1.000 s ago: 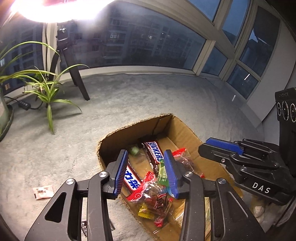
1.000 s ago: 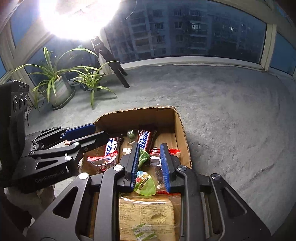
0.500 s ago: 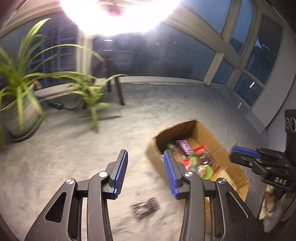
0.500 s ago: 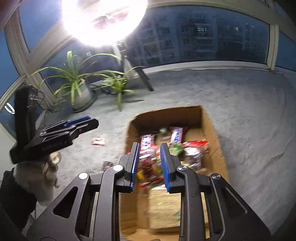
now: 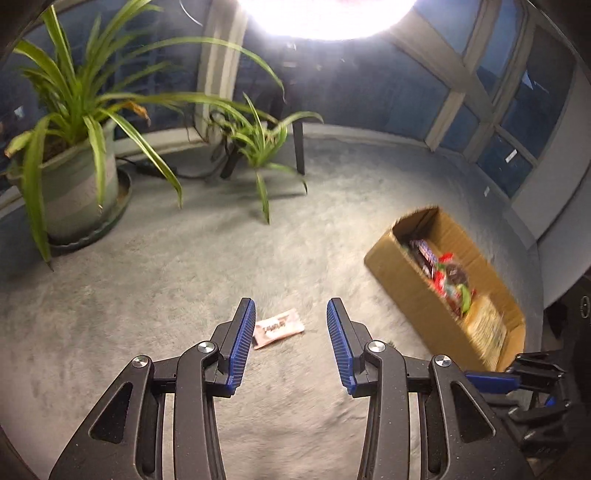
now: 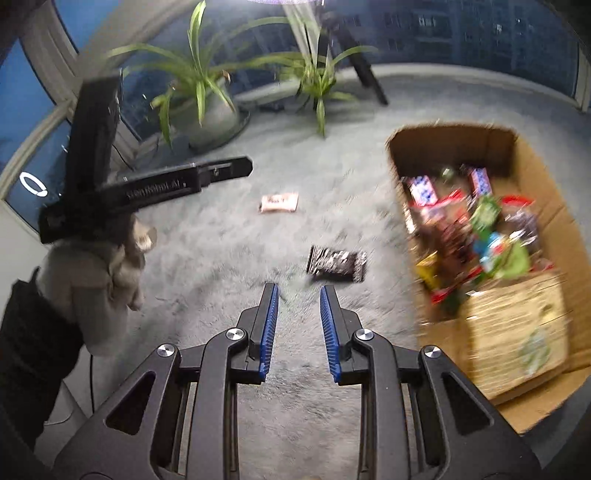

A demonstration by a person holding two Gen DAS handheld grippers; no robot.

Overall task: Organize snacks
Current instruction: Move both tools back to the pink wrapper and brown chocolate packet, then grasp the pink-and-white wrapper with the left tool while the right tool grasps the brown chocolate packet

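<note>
Snacks lie on our grey carpet (image 6: 229,258): a pale packet (image 5: 278,328) ahead of our left gripper (image 5: 291,341), jaws spread and empty; a dark packet (image 6: 337,264) just beyond our right gripper (image 6: 298,321), jaws also parted; the rest fill the cardboard box (image 6: 532,177) at right.

A very bright round white lamp (image 5: 325,16) at the top of the left wrist view is overexposed, and its glare spreads as haze over the dark blue window panes (image 5: 458,110) beside it. Below the lamp, the grey carpet (image 5: 184,258) is evenly lit and shows only soft shadows. The open brown cardboard box (image 6: 532,162) is smeared by motion blur in both views. The fisheye lens bends the window frames, and the corners are black.
</note>
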